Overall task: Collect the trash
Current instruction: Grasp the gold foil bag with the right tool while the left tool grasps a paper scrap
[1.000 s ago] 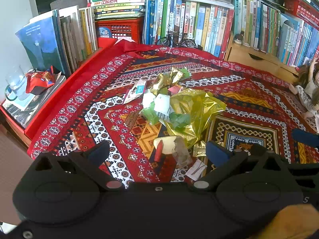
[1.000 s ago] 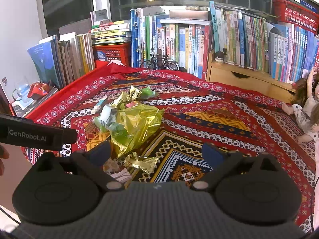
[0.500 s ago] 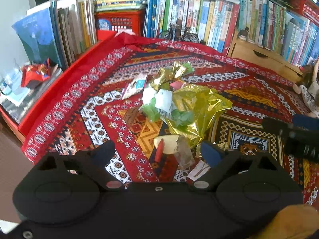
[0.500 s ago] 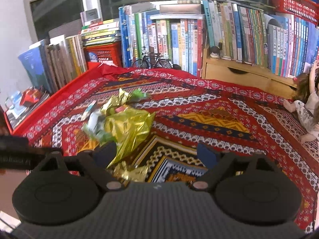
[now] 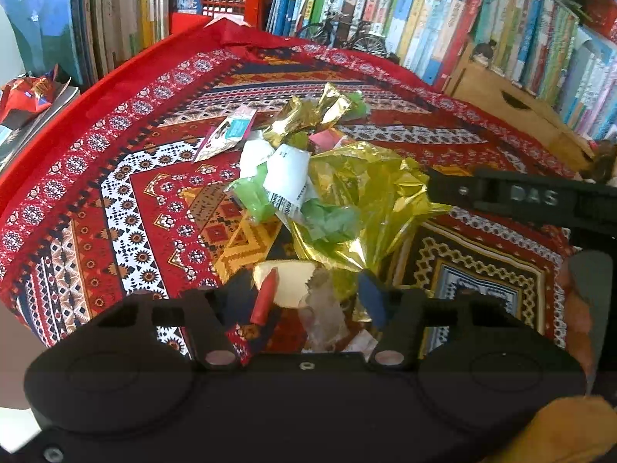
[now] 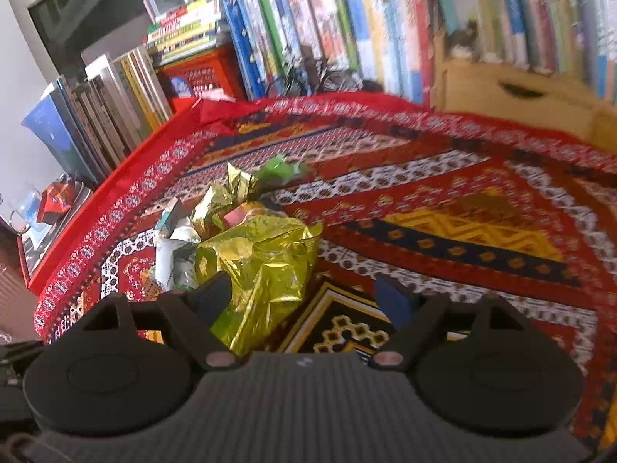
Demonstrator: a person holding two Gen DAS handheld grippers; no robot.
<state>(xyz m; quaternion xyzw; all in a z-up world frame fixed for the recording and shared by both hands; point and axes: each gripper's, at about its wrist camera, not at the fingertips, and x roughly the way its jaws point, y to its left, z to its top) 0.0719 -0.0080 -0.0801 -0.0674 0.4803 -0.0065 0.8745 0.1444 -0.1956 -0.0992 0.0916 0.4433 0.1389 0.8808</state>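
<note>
While both tools [image 5: 306,293] [image 6: 304,301] gape empty, the crumpled gold foil bag [image 5: 366,208] spills green and white scraps [image 5: 285,185].

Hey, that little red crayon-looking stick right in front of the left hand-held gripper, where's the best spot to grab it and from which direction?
Grip the red stick around its middle, coming straight down from above. It lies flat and nearly lengthwise between the open fingers of the left hand-held gripper, its tip resting on a gold foil scrap, so closing across its narrow width looks easiest. Avoid pinching the foil too.
</note>
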